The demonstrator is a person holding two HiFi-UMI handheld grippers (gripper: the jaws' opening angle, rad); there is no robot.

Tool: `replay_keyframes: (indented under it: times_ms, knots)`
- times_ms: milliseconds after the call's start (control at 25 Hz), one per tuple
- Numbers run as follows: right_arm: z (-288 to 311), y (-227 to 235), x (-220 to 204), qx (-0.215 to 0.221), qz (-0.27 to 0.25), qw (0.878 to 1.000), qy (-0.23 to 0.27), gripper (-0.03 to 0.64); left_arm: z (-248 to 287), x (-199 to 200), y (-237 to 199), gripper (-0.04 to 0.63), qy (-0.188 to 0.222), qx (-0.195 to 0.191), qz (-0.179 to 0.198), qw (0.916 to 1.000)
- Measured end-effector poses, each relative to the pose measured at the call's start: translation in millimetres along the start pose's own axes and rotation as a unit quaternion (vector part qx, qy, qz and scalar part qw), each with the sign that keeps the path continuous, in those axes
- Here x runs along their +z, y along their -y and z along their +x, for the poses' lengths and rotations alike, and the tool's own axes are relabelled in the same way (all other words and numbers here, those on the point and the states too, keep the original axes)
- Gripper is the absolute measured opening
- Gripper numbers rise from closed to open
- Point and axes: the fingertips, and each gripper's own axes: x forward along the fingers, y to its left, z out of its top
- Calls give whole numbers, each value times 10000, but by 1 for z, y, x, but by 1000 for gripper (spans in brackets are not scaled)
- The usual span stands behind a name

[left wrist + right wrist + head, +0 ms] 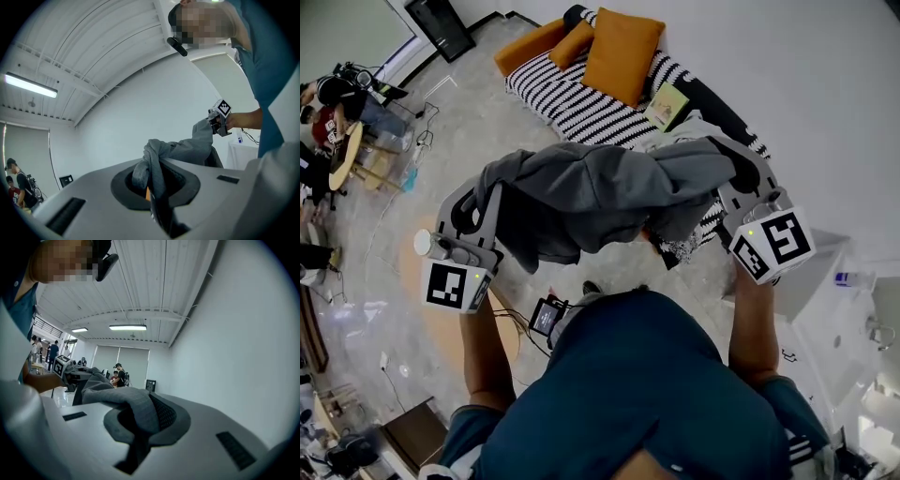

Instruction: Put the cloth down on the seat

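Head view: the cloth (600, 192) hangs in the air, stretched between both grippers. The left gripper (151, 190), at 9 o'clock, has its fingers pinching one end. The right gripper (136, 430), at 3 o'clock, has its fingers pinching the other end. The striped seat (572, 108) lies at 12 o'clock and carries an orange cushion (623, 52).
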Motion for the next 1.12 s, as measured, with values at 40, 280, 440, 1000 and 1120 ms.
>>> replay_keyframes:
  times_ms: [40,280,440,1000,1120]
  knots:
    - [5,-1,2,-46,-6,10000,4,17,1,-1,-7,28,39,-19,-8,10000]
    - [44,-14,6,-256,-19,9997,20,17,4,-14,-52,28,166,-184,45,9997]
    - [65,-23,6,-346,-23,9994,5,17,2,-24,-76,28,243,-225,9,9995]
    - [137,7,-13,146,56,9998,-97,17,39,-50,-110,28,4,136,-75,9999]
    - [145,26,-10,270,11,9996,-22,17,55,-43,-110,28,23,263,-31,9996]
